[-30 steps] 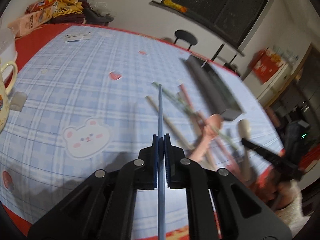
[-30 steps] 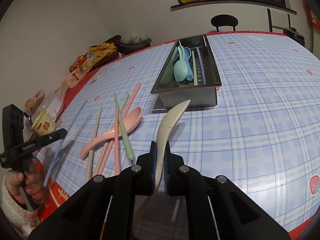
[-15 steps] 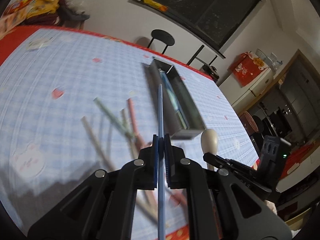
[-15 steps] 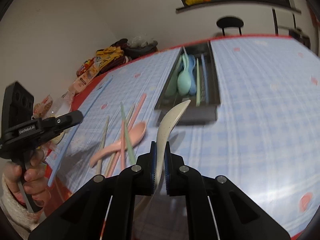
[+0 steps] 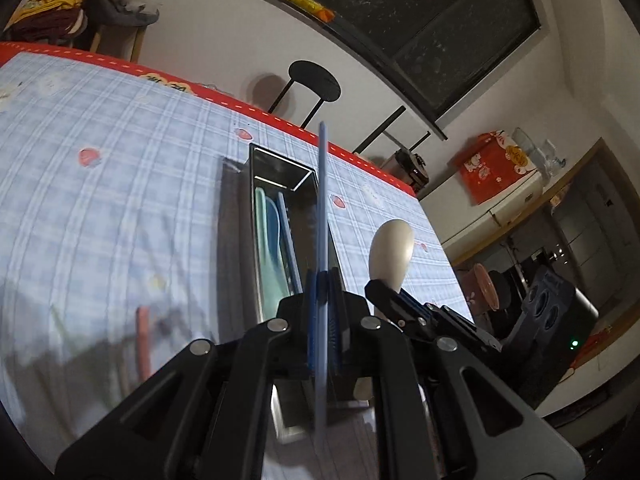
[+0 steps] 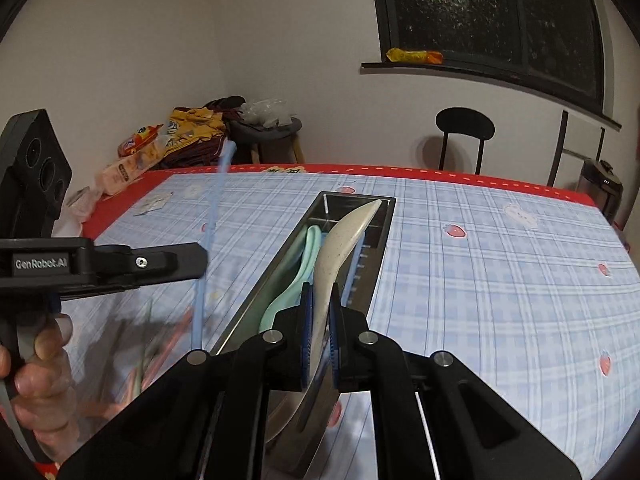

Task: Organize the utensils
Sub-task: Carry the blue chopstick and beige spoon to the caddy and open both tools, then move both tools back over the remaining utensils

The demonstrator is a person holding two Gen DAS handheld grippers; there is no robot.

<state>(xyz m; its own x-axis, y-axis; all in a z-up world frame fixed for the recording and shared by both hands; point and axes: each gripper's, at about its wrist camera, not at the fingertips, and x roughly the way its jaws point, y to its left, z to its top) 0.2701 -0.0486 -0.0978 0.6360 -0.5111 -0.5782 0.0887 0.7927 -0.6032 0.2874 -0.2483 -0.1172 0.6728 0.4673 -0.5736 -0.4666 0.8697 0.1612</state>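
My left gripper [image 5: 321,280] is shut on a blue chopstick [image 5: 322,200] that points up over the long metal utensil tray [image 5: 244,240]. The tray [image 6: 372,264] holds green and blue spoons [image 6: 296,272] and some sticks. My right gripper [image 6: 320,304] is shut on the handle of a speckled white spoon [image 6: 340,248], held above the tray. From the left wrist view that spoon's bowl [image 5: 390,246] shows right of the tray, in the right gripper [image 5: 384,294]. The left gripper [image 6: 192,260] with the blue chopstick [image 6: 212,216] shows left of the tray.
Pink and green chopsticks and a pink spoon [image 6: 160,344] lie blurred on the checked tablecloth [image 6: 500,280] left of the tray. Snack bags [image 6: 136,156] sit at the far left corner. A black chair [image 6: 464,128] stands behind the table. A person's hand [image 6: 36,376] grips the left handle.
Both grippers have swung toward the metal tray with their loads and risen a little. The loose utensils have slid to the left and lower part of both views.
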